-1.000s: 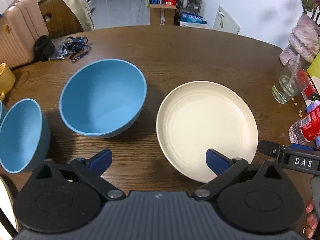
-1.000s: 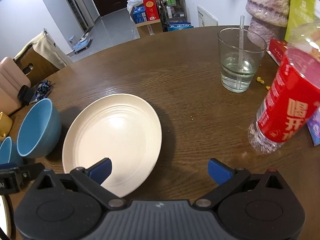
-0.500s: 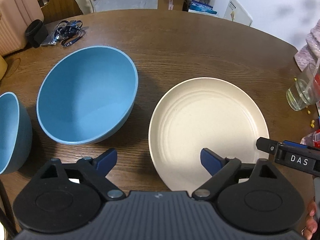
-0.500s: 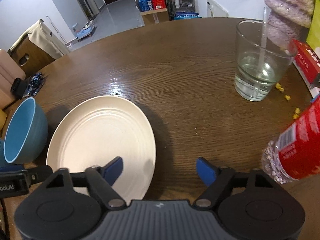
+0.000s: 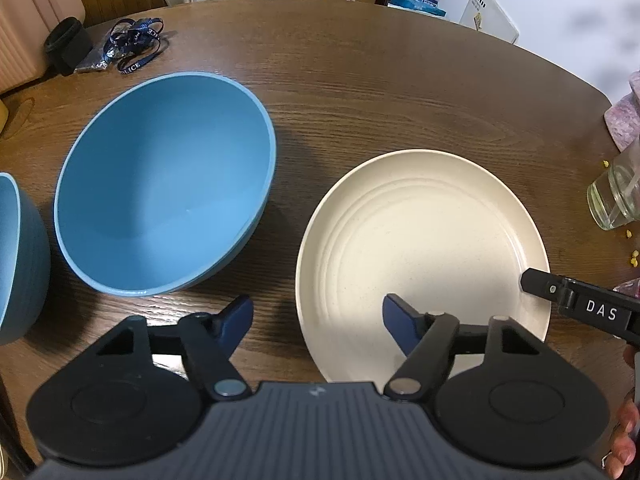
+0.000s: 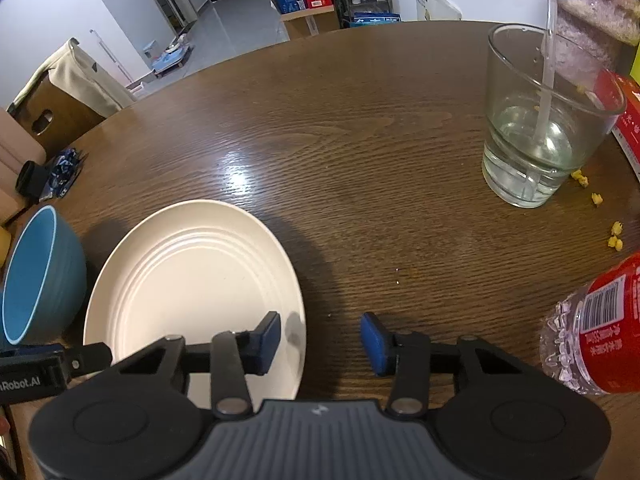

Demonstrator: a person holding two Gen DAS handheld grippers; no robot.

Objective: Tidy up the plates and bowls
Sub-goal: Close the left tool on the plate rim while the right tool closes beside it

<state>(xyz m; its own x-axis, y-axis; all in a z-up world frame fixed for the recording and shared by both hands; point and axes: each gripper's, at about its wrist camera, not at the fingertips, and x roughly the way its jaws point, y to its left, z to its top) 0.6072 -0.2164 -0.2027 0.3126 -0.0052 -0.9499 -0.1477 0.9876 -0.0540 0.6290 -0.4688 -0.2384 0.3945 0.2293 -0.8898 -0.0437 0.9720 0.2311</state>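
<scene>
Evidently both grippers straddle opposite edges of the round cream ribbed plate (image 5: 420, 248), which lies flat on the dark wooden table (image 5: 380, 92) just beside the large blue bowl (image 5: 164, 184). The left gripper (image 5: 318, 320) has just been closing, still fairly wide, the plate's near-left rim between its jaws. The right gripper (image 6: 320, 338) has been narrowing too, one pad over the plate's right rim, the other over bare table; neither presses yet. The plate looks light, stiff and smooth (probably slippery), so its thin raised rim is the place to pinch.
</scene>
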